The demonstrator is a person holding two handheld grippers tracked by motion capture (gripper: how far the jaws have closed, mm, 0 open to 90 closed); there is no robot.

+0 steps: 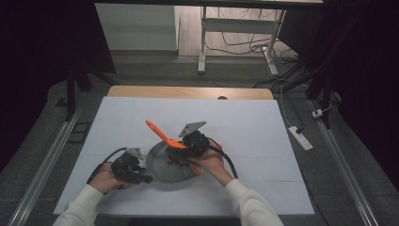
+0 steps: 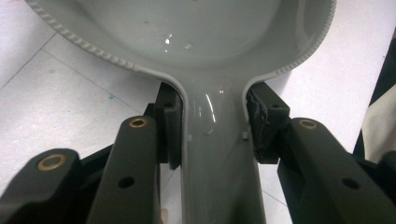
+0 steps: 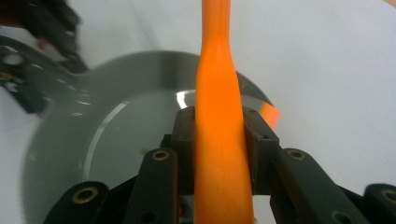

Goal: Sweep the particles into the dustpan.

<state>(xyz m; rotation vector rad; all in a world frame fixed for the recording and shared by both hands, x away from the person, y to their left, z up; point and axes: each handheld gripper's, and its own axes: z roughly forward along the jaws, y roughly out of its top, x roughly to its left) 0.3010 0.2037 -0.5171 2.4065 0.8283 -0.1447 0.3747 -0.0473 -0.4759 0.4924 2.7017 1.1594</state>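
A grey pan (image 1: 162, 165) rests on the white table top, its handle (image 2: 215, 158) pointing toward the person. My left gripper (image 1: 140, 177) is shut on that handle, with one pad (image 2: 169, 125) pressed on each side of it just behind the bowl (image 2: 196, 32). My right gripper (image 1: 188, 149) is shut on a long orange utensil (image 1: 162, 135), held slanting over the pan's right side. In the right gripper view the orange handle (image 3: 218, 112) runs up between the jaws, the pan (image 3: 93, 116) lies below left, and the left gripper (image 3: 42, 28) is blurred at top left.
White sheet (image 1: 235, 122) covers the table, whose wooden edge (image 1: 188, 92) shows at the back. A power strip (image 1: 301, 138) lies on the floor to the right. Metal rails (image 1: 47, 160) run along both sides. Desk legs (image 1: 202, 42) stand beyond the table.
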